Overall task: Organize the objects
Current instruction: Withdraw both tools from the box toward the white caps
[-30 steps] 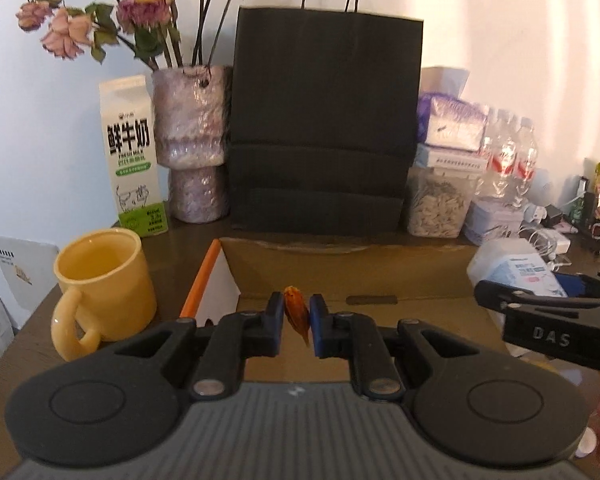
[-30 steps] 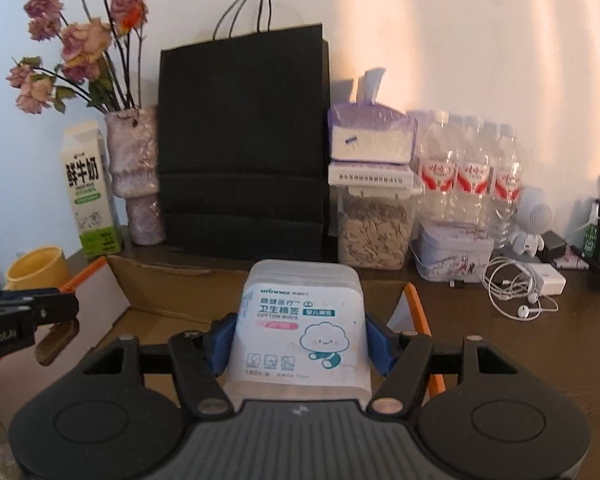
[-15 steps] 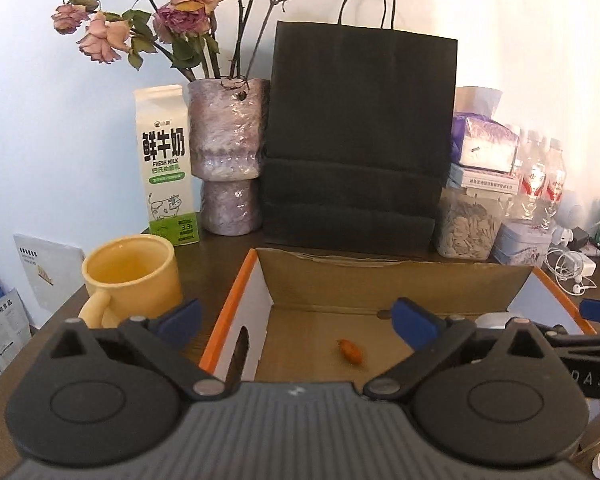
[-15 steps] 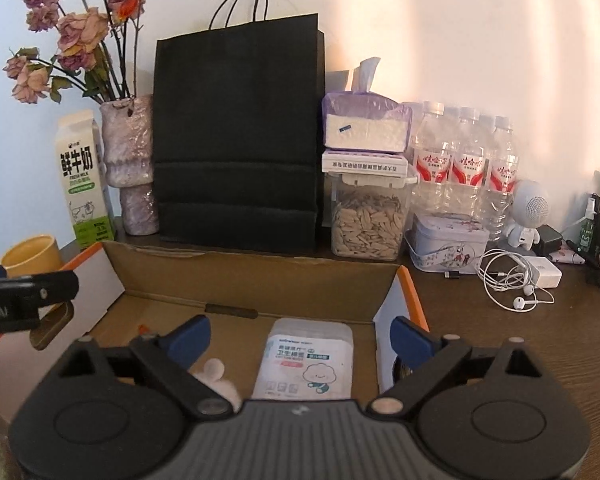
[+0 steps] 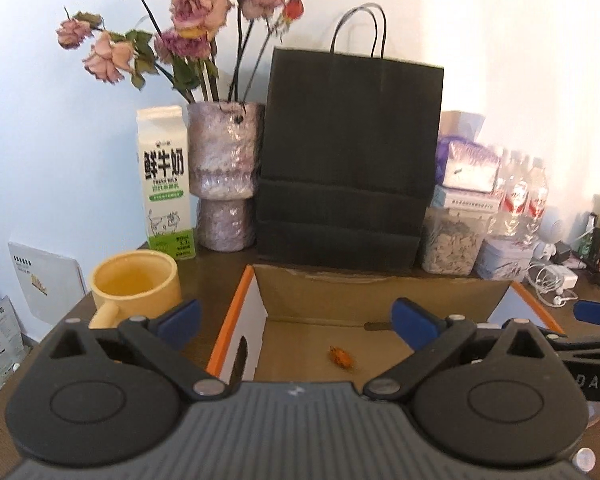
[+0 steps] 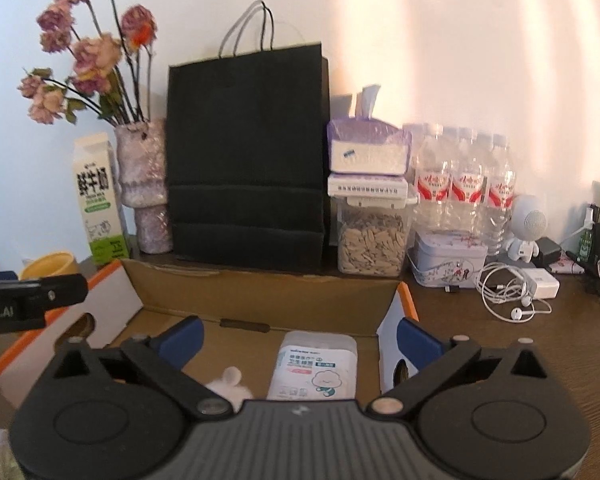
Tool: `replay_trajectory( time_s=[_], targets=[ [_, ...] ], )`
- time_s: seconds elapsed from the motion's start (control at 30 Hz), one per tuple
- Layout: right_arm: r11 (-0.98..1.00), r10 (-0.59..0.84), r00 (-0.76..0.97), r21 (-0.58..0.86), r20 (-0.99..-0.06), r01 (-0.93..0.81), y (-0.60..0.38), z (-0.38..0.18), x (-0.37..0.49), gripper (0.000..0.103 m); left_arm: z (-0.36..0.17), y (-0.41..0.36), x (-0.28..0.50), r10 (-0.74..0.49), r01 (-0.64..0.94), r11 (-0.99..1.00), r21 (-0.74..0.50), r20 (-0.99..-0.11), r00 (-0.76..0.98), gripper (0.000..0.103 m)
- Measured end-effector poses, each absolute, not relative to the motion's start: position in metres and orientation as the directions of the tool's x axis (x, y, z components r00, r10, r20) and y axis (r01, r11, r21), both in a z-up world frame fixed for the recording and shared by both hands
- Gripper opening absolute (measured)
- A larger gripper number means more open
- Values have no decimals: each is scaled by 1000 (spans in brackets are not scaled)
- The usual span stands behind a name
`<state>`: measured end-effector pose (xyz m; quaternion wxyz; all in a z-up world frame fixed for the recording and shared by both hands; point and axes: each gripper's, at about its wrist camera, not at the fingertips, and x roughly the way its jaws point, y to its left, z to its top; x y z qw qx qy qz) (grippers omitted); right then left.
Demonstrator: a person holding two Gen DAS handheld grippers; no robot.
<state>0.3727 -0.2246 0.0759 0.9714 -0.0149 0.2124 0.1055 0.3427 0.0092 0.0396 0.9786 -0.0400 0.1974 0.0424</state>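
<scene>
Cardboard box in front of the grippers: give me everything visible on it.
The cardboard box is open-topped, brown inside, with white end walls edged in orange and an oval hand hole in each end. It sits on the dark wooden table, just in front of the black paper bag. On its floor lie a pack of cotton buds, a white fluffy bit and a small orange thing. Neither open gripper touches it.
</scene>
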Motion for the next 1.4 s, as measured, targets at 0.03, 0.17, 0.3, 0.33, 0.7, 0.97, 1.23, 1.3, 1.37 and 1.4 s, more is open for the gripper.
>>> replay_trajectory(
  time_s=[0.03, 0.17, 0.3, 0.33, 0.7, 0.97, 1.23, 1.3, 1.37, 1.4],
  targets=[
    [977, 199, 891, 13, -409, -213, -225, 78, 368, 103, 42, 10, 339, 67, -98, 993, -64, -384, 921, 103],
    [972, 216, 898, -3, -385, -235, -224, 87, 348, 103, 49, 15, 324, 63, -94, 993, -70, -360, 931, 103],
    [967, 231, 898, -16, -376, -255, -224, 91, 327, 103, 55, 20, 305, 58, -88, 993, -75, -335, 940, 103],
    [965, 234, 897, -19, -375, -260, -225, 92, 322, 103, 56, 20, 300, 58, -87, 993, -74, -330, 942, 103],
    [951, 249, 885, -72, -393, -300, -225, 89, 263, 103, 58, 30, 243, 70, -92, 995, -50, -334, 940, 103],
    [944, 257, 866, -78, -429, -319, -230, 76, 225, 103, 46, 42, 203, 98, -118, 992, -32, -373, 923, 103],
    [941, 259, 844, -74, -469, -329, -239, 59, 191, 103, 34, 58, 166, 138, -151, 989, 1, -410, 901, 103],
    [942, 256, 840, -71, -479, -327, -241, 55, 186, 103, 31, 62, 158, 144, -157, 988, 4, -419, 896, 103],
    [943, 256, 835, -64, -487, -327, -244, 52, 182, 103, 27, 66, 150, 150, -164, 986, 4, -431, 890, 103],
    [943, 255, 833, -62, -491, -326, -245, 51, 180, 103, 25, 68, 146, 153, -168, 986, 4, -438, 886, 103]
  ],
)
